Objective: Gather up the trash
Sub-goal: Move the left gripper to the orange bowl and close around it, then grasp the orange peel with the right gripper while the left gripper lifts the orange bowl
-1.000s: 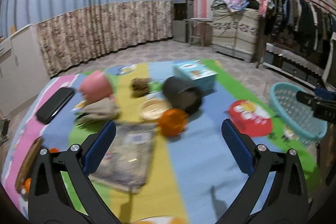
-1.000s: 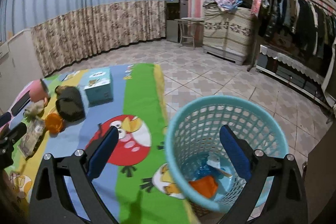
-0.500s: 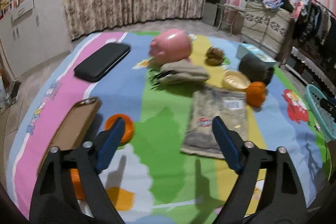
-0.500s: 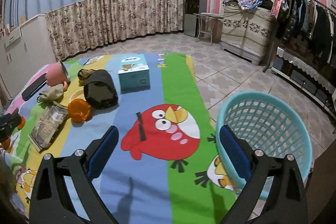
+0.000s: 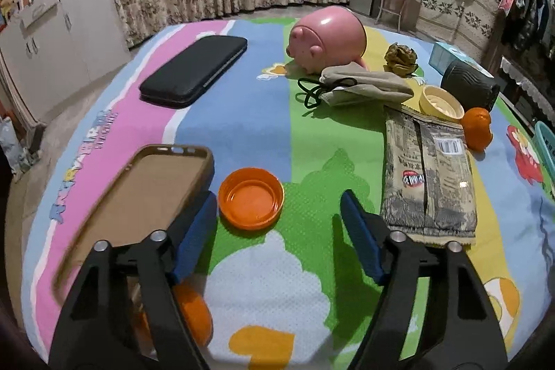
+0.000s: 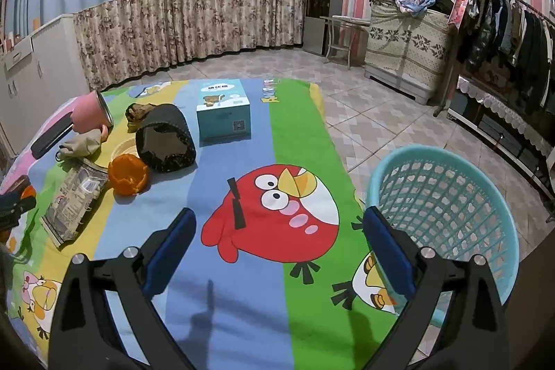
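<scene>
An orange bottle cap (image 5: 251, 201) lies open side up on the mat, just ahead of my left gripper (image 5: 277, 201) and nearer its left finger. The jaws are closing and the pads do not touch the cap. A flattened snack wrapper (image 5: 428, 175) lies to the right, with an orange peel (image 5: 478, 129) beyond it. My right gripper (image 6: 281, 214) hangs open and empty over the red bird print. The teal basket (image 6: 444, 196) stands off the mat's right edge, close to the right finger. The same peel (image 6: 127, 174) and wrapper (image 6: 74, 196) show at left.
A brown phone case (image 5: 138, 193) lies against the left finger, and an orange object (image 5: 194, 314) sits under the gripper. Farther off are a black case (image 5: 196, 70), a pink pig cup (image 5: 327, 37), a beige pouch (image 5: 367, 85), crumpled brown paper (image 5: 400, 58), a cream bowl (image 5: 440, 103), a black roll (image 6: 164, 141) and a tissue box (image 6: 223, 113).
My left gripper swung left and dropped toward the orange cap, and its jaws narrowed. The right gripper shifted from above the basket to over the mat, then held still.
</scene>
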`<state>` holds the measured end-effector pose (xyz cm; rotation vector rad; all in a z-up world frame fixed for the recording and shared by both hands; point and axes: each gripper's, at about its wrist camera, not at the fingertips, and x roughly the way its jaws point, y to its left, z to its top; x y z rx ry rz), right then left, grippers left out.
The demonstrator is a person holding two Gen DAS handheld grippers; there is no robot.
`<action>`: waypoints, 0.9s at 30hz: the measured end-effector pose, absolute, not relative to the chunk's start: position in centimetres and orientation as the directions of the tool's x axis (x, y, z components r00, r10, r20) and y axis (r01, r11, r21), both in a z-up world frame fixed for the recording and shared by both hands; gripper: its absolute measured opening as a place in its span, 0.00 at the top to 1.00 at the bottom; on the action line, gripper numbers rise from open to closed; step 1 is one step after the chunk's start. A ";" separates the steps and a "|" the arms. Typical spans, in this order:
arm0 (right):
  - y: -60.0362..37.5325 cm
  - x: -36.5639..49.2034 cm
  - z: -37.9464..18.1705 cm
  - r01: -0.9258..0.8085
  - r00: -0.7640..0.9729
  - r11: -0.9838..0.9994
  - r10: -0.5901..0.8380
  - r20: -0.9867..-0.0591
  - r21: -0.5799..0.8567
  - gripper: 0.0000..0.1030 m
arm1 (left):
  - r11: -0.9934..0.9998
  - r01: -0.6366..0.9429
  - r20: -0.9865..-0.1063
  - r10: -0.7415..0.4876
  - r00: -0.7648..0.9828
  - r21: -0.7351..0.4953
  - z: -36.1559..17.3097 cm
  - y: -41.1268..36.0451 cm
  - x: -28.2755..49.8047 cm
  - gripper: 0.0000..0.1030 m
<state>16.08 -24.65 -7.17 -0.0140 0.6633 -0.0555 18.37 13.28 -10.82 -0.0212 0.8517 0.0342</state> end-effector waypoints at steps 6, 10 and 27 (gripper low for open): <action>-23.4 16.4 -7.4 0.029 0.785 0.999 -0.047 -0.618 -0.039 0.08 | 0.999 -0.027 -0.771 0.003 0.637 -0.018 -11.3 13.7 19.4 0.56; -22.1 16.8 -7.7 0.005 0.781 0.999 -0.028 -0.624 -0.039 0.08 | 1.000 -0.018 -0.769 -0.006 0.639 -0.022 -11.3 13.6 19.4 0.62; -14.6 21.1 -9.5 -0.116 0.722 0.988 0.152 -0.675 0.099 0.08 | 0.999 0.009 -0.618 -0.029 0.785 -0.036 -6.3 13.6 20.7 0.62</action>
